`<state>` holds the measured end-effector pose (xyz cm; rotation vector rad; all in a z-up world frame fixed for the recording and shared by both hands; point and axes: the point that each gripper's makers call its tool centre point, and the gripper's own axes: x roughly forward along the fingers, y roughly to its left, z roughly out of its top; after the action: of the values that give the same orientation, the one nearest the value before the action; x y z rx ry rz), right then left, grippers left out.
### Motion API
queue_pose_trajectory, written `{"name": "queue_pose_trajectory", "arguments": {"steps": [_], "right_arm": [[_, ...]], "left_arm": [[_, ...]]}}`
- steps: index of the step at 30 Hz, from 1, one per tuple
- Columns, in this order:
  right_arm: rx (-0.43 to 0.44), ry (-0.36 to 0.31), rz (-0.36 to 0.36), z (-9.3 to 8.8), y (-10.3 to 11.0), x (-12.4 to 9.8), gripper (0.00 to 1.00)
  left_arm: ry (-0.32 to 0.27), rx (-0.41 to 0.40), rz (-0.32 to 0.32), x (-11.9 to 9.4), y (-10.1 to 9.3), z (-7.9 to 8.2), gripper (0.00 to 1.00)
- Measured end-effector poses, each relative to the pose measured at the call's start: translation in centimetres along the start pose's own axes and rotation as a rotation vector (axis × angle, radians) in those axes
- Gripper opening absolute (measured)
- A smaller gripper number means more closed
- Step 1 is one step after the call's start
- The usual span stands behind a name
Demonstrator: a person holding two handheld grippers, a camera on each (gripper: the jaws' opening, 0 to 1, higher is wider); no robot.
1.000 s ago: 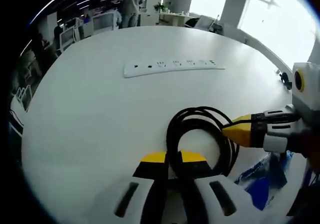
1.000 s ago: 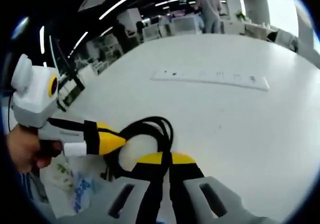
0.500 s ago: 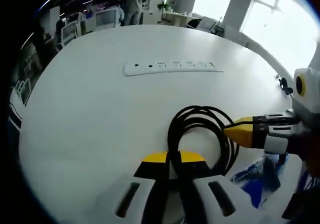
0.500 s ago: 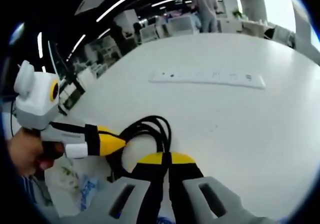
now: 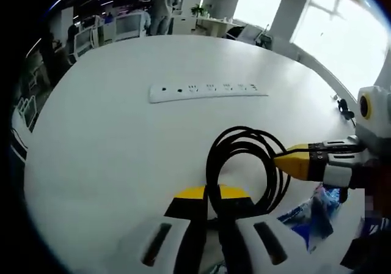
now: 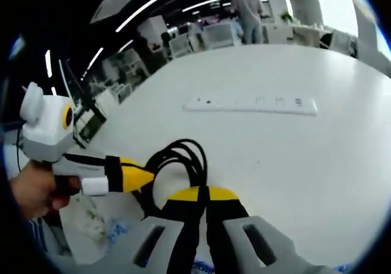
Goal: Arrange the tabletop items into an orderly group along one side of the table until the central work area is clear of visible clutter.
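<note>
A coiled black cable (image 5: pixel 211 158) lies on the round white table (image 5: pixel 110 145), close in front of me. My left gripper (image 5: pixel 212 193) is shut on the near side of the coil, with the cable running down between its yellow-tipped jaws. My right gripper (image 5: pixel 287 162) reaches in from the right and its tip meets the coil's right side. In the right gripper view the same cable (image 6: pixel 177 148) loops up from my right gripper (image 6: pixel 202 194), which is shut on it. My left gripper (image 6: pixel 143 175) comes in from the left, held by a hand (image 6: pixel 30 191).
A white power strip (image 5: pixel 208 90) lies across the table beyond the coil, also seen as the power strip (image 6: pixel 250 104). A blue printed plastic packet (image 5: pixel 311 216) sits near the table edge by the coil. Desks, chairs and a standing person (image 5: pixel 162 2) are beyond the far rim.
Both views have drifted a little with the hands. The coil stays pinched by both grippers in about the same place; nothing was let go.
</note>
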<state>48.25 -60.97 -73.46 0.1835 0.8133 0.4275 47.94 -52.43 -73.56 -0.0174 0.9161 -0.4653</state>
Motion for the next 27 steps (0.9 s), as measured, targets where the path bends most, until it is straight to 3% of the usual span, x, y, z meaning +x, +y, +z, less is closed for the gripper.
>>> {"name": "queue_pose_trajectory", "arguments": {"steps": [15, 27], "right_arm": [[0.026, -0.021, 0.017, 1.4, 0.9, -3.3, 0.00], [0.026, -0.027, 0.018, 1.4, 1.5, -5.8, 0.00]], "left_arm": [[-0.023, 0.004, -0.016, -2.2, -1.3, 1.7, 0.02], [-0.040, 0.022, -0.030, -3.8, -2.6, 1.9, 0.02]]}}
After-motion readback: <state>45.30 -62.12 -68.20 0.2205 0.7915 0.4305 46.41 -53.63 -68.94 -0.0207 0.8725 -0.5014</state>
